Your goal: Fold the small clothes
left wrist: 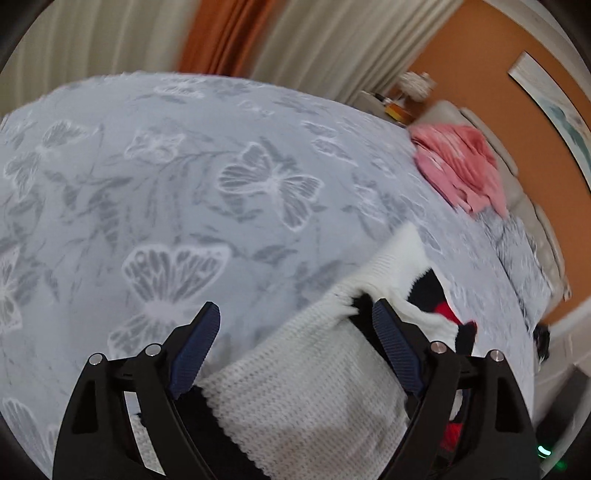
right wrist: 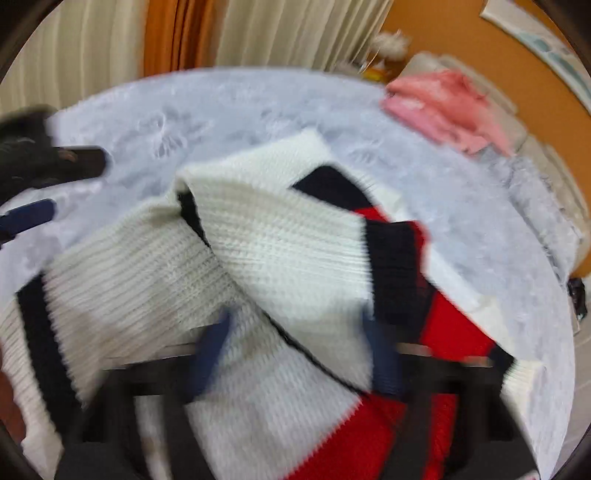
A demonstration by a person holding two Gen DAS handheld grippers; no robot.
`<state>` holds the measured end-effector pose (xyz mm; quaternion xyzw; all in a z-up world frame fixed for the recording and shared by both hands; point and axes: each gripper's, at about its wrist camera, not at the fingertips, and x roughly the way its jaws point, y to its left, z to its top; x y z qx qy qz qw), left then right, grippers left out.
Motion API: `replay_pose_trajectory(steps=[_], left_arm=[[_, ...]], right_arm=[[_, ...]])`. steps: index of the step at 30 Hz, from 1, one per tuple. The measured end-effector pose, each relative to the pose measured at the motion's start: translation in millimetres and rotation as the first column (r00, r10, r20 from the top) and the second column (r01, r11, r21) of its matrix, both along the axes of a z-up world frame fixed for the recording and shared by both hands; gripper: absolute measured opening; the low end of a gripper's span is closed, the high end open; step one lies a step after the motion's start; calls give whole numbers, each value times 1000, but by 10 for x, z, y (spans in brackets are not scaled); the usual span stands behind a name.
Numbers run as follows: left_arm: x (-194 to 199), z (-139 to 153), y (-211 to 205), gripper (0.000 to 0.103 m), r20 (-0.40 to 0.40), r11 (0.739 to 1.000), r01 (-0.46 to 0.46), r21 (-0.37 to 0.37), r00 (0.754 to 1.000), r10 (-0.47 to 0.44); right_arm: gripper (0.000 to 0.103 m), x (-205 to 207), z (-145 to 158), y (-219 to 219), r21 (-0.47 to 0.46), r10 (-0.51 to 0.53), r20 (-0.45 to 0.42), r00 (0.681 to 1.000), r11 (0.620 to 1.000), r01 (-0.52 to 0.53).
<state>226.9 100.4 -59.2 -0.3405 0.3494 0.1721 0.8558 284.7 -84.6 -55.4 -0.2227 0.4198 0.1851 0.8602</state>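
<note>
A white knit sweater (right wrist: 280, 240) with black and red panels lies on the bed, folded over itself. It also shows in the left wrist view (left wrist: 306, 380). My left gripper (left wrist: 295, 317) is open above the sweater's white part, fingers wide apart and holding nothing. It also shows at the left edge of the right wrist view (right wrist: 51, 184). My right gripper (right wrist: 295, 325) is open over the sweater, its blue pads (right wrist: 210, 347) blurred by motion, with knit between and below them.
The bed has a grey butterfly-print cover (left wrist: 184, 166). A pink garment (left wrist: 458, 166) lies at the far right edge of the bed. Cream and orange curtains (left wrist: 229, 33) hang behind. An orange wall and a beige headboard (left wrist: 532, 206) are at the right.
</note>
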Motion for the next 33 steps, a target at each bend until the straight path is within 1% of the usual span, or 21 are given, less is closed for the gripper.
replay_pose_trajectory(steps=[1,2,4,6,7,8,9,10,11,13,15,18,20,22,23,24,25,26,28,30,33], left_arm=[[38,-17,-7,83,-8,1000,9,-11,1000,-9],[94,-49,-20,83,-24,1000,23,-18,999,-23],[74,-90,35,83,-31,999,31,-33,999,-32],[87,-109,8,83,-19,996,48,-69,999,-50],[95,-115,-8,83,-9,994,63,-91,998,-64],[4,-135,28,83,2,991,77,-109,997,-77],[-6,-139,5,83,11,987,99,-127,995,-99],[19,-132,-24,83,18,984,117,-134,993,-116],[50,-117,-63,83,27,981,142,-133,990,-139],[79,-106,-129,83,37,978,168,-120,986,-164],[159,-98,-185,84,47,974,194,-120,981,-190],[344,-114,-219,86,92,953,238,-186,970,-224],[428,-207,-223,89,121,935,251,-252,966,-227],[504,-297,-257,89,106,933,258,-252,965,-238],[547,-340,-283,84,98,933,266,-241,963,-250],[580,-363,-318,79,101,936,278,-215,960,-262],[597,-356,-347,62,110,940,286,-184,957,-270],[629,-352,-376,40,116,938,305,-162,950,-289],[697,-384,-401,17,102,932,328,-151,943,-316],[720,-468,-360,12,65,943,302,-138,953,-295],[719,-570,-278,10,71,936,295,-191,955,-287]], right_arm=[[11,121,43,-95,81,-31,-52,998,996,35],[9,243,202,-346,260,-91,-102,991,959,115],[9,291,433,-847,471,-213,-132,968,846,250],[12,211,503,-1585,648,-372,-199,907,644,407],[17,136,412,-1957,689,-450,-256,856,537,488],[30,66,275,-2237,669,-525,-308,794,474,573],[39,31,175,-2377,632,-562,-340,754,457,626],[39,-30,35,-2533,584,-588,-388,710,439,683],[39,-75,-24,-2594,576,-583,-415,699,427,697],[43,-204,-80,-2687,592,-565,-439,699,404,698],[62,-281,-42,-2696,605,-568,-410,714,416,679],[69,-220,-11,-2689,629,-549,-412,727,406,663],[70,-93,-71,-2668,617,-558,-428,711,395,681],[69,5,-164,-2738,585,-588,-437,681,389,711],[59,1,-214,-2753,589,-590,-437,680,383,711],[20,23,-240,-2771,600,-588,-433,684,378,705],[7,27,-256,-2789,609,-575,-442,689,372,701],[7,9,-224,-2835,643,-557,-448,699,343,685],[7,-92,-61,-2891,685,-573,-384,724,350,639],[7,-189,-13,-2954,676,-599,-325,732,394,623],[5,-132,-412,-3079,586,-580,-433,689,400,705]])
